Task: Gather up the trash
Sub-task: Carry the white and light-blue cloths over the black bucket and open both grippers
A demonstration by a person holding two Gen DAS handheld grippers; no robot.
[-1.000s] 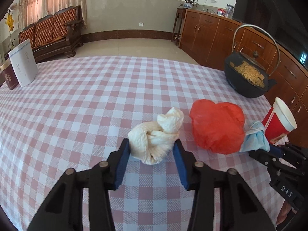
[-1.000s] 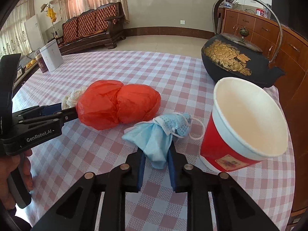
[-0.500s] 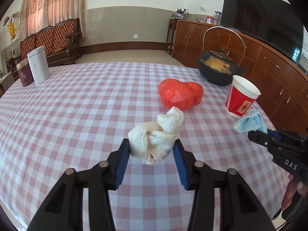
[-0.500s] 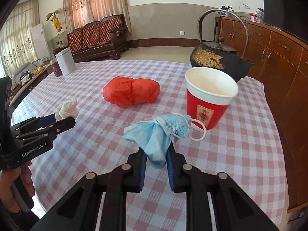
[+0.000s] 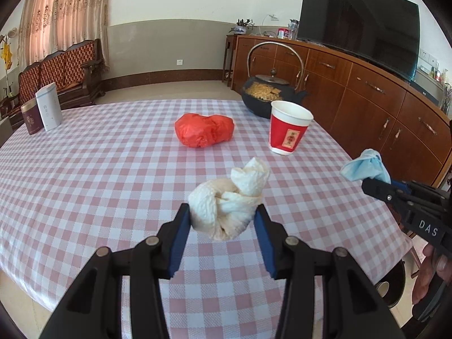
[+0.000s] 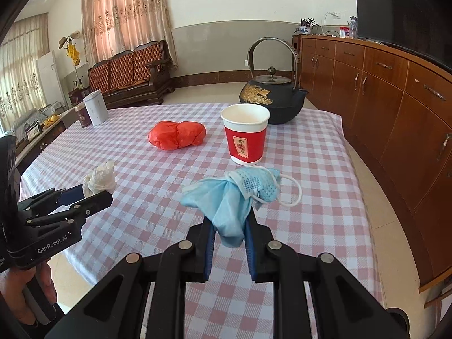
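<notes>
White crumpled tissue [image 5: 228, 200] stays pinched in my left gripper [image 5: 223, 223], now lifted off the checked tablecloth [image 5: 84, 169] near its front edge. My right gripper [image 6: 228, 233] keeps its jaws clamped on the blue face mask [image 6: 228, 197], also raised. Both have pulled back a second on: the red plastic bag [image 5: 204, 133] and red paper cup [image 5: 288, 131] now sit farther off, mid-table, the black kettle [image 5: 267, 96] at the far edge.
</notes>
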